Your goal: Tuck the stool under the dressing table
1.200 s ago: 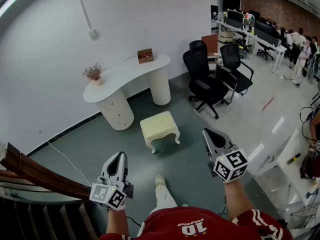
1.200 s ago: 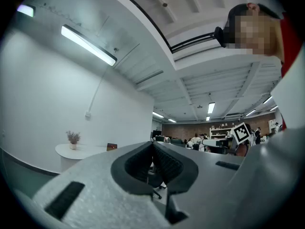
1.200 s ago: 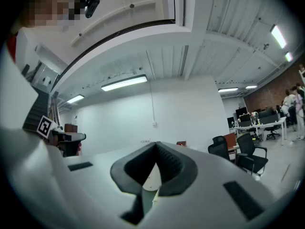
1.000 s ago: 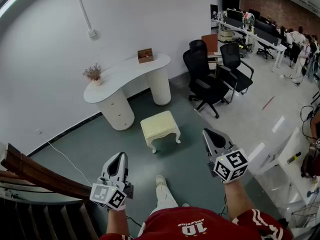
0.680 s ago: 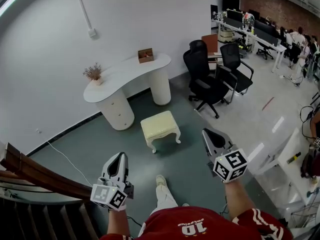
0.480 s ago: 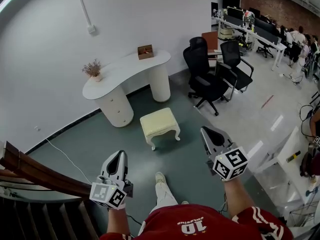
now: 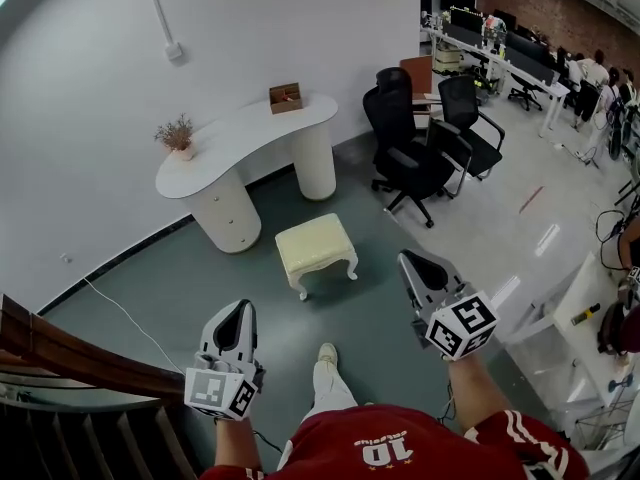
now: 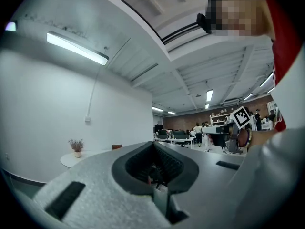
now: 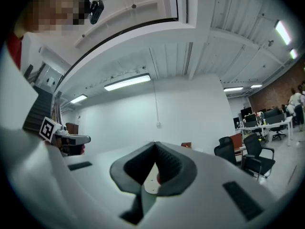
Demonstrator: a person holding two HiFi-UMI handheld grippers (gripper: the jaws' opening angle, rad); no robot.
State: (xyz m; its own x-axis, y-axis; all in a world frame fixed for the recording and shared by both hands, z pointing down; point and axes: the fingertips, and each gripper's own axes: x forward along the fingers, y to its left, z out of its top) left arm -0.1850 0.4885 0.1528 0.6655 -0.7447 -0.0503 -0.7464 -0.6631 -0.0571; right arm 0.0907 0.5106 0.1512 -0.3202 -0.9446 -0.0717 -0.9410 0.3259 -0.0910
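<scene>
A cream cushioned stool (image 7: 314, 251) with curved legs stands on the grey-green floor, in front of the white curved dressing table (image 7: 245, 138) against the wall. The stool sits out from under the table. My left gripper (image 7: 231, 320) is held low at the left, well short of the stool, jaws shut with nothing between them. My right gripper (image 7: 418, 271) is at the right, level with the stool's right side but apart from it, also shut and empty. In the gripper views, the left gripper (image 8: 153, 147) and the right gripper (image 9: 155, 147) each show closed jaws pointing level across the room.
A dried plant in a pot (image 7: 176, 134) and a small wooden box (image 7: 285, 98) stand on the table. Black office chairs (image 7: 410, 158) are grouped right of the stool. A wooden stair rail (image 7: 80, 358) runs at the lower left. A white cable (image 7: 125, 311) lies on the floor.
Both grippers and the camera have advanced a little toward the stool and table, which now sit slightly lower-left in the head view. The jaws stayed shut.
</scene>
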